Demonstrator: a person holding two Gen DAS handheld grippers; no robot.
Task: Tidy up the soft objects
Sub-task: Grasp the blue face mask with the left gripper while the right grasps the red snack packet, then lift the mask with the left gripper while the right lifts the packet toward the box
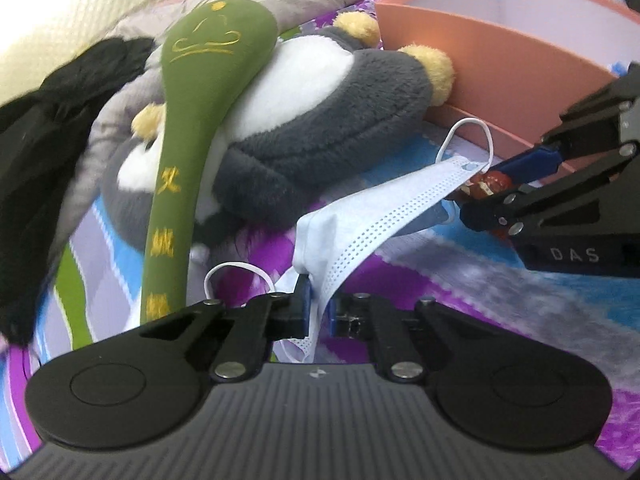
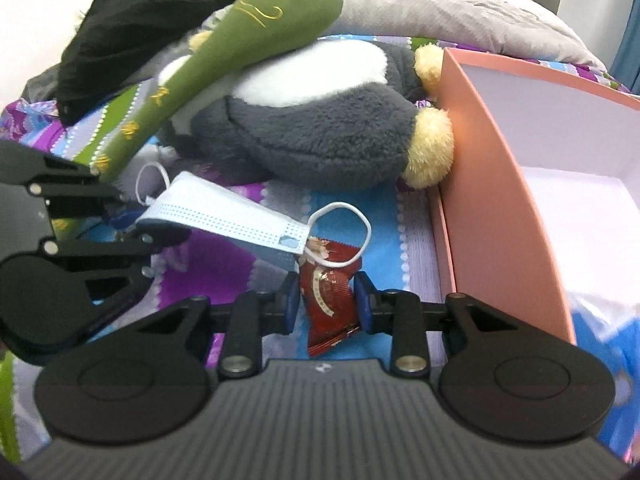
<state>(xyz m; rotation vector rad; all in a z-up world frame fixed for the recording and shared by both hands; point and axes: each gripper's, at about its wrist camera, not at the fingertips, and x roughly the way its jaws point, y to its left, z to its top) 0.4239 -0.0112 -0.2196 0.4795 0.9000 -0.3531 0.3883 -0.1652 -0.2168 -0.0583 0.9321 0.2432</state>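
Left gripper [image 1: 316, 304]: clamped on one end of the blue face mask [image 1: 384, 216].
Face mask: stretched above the patterned bedspread [image 1: 440, 280], far end over the right gripper's tips.
Right gripper [image 2: 327, 300]: blue pads pressing a red snack packet [image 2: 326, 300].
Right wrist view only: packet's full length; pink box [image 2: 496, 200] interior, white.
Left wrist view only: mask edge pinched between pads.
Behind: grey plush toy [image 2: 320, 136], green plush club [image 1: 180, 160] across it, black cloth [image 2: 132, 20].

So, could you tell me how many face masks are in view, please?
1. The face mask hangs stretched above the bedspread, one end pinched in the left gripper, the other reaching the red packet at the right gripper. More may be hidden.
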